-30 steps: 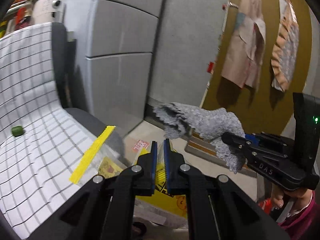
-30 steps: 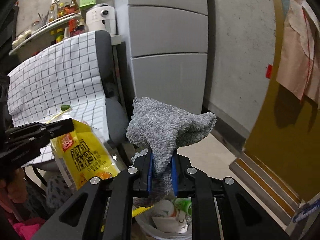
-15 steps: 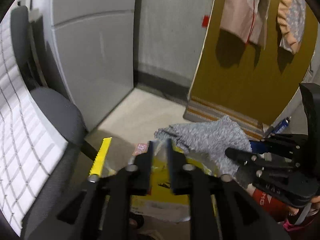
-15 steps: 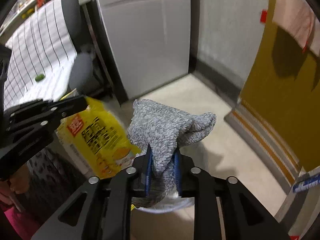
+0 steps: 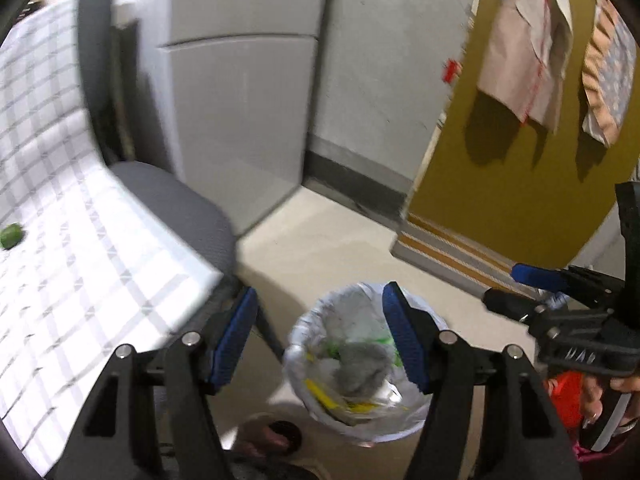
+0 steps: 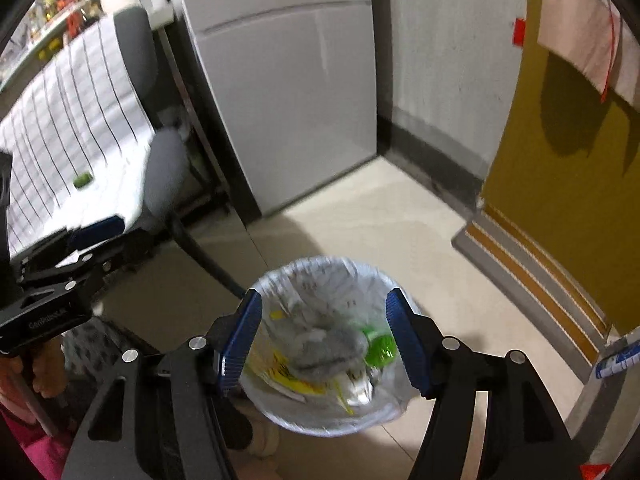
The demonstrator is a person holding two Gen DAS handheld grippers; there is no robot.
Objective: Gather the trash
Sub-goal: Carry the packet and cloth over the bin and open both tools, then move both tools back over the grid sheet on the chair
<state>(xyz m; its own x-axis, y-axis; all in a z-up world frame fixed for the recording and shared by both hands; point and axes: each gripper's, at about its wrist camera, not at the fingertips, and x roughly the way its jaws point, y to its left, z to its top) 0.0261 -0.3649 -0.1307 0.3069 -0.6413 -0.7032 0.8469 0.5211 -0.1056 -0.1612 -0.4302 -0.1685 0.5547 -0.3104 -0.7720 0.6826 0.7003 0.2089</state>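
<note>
A round trash bin [image 5: 310, 398] lined with a white bag stands on the floor; it also shows in the right wrist view [image 6: 276, 408]. Inside lie a grey knitted cloth [image 5: 360, 368] [image 6: 328, 350], a yellow snack bag [image 5: 328, 398] [image 6: 288, 376] and a green bottle [image 6: 380, 346]. My left gripper [image 5: 318, 340] is open and empty above the bin. My right gripper [image 6: 324, 336] is open and empty above the bin too. Each gripper shows in the other's view, the right one [image 5: 508, 292] at the right edge and the left one [image 6: 100, 236] at the left edge.
A grey chair [image 5: 176, 200] draped with a white checked cloth [image 5: 60, 240] stands left of the bin; a small green thing [image 5: 10, 235] lies on it. A grey fridge [image 6: 288, 80] stands behind. A mustard door [image 5: 520, 184] with hanging cloths is at the right.
Both grippers have opened. The grey cloth has dropped from the right gripper and the yellow snack bag from the left gripper into the bin. Both views have tilted down toward the bin.
</note>
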